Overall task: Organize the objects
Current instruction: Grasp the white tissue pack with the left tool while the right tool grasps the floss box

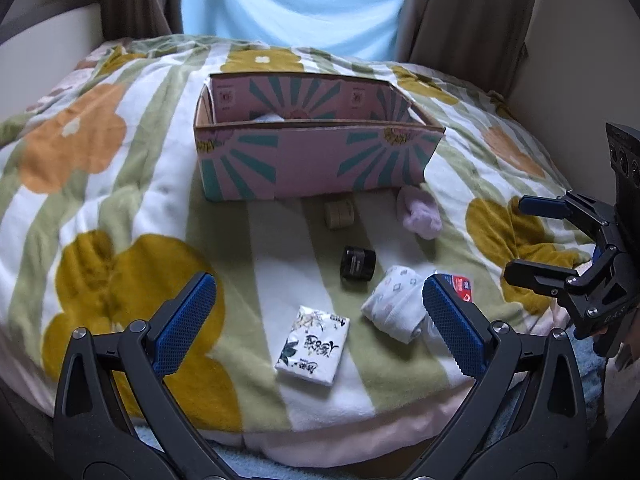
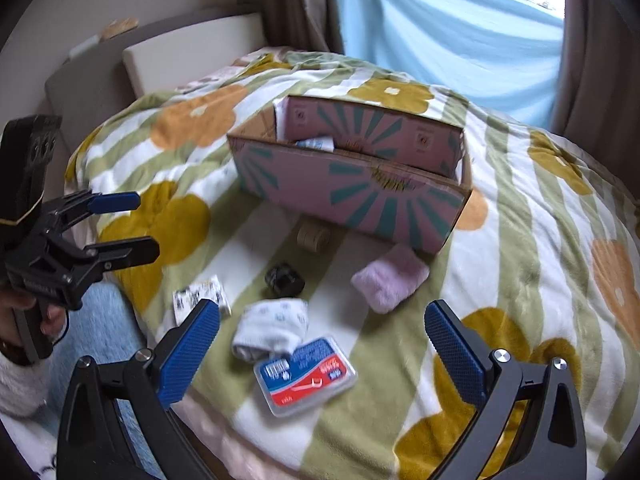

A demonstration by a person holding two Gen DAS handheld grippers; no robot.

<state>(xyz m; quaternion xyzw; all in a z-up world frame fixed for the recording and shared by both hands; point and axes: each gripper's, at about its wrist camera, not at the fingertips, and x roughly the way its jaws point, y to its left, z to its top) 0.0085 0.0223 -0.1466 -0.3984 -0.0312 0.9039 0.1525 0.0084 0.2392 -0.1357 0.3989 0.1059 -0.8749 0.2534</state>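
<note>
A pink and teal cardboard box [image 1: 316, 160] stands open on the flowered blanket [image 1: 120, 200]; it also shows in the right wrist view [image 2: 360, 196]. In front of it lie a tissue pack [image 1: 313, 345], a black jar [image 1: 358, 263], a rolled white sock [image 1: 394, 307], a beige tape roll [image 1: 339, 213], a pink cloth [image 1: 421, 213] and a red and blue floss case [image 2: 306, 376]. My left gripper [image 1: 320, 320] is open above the tissue pack. My right gripper [image 2: 324, 344] is open above the sock [image 2: 274, 330] and floss case. Both are empty.
The bed's front edge is just below both grippers. A white headboard [image 2: 188, 52] stands at the left, brown curtains [image 1: 460, 12] and a blue sheet [image 1: 292, 0] at the back. Something white lies inside the box [image 2: 316, 143].
</note>
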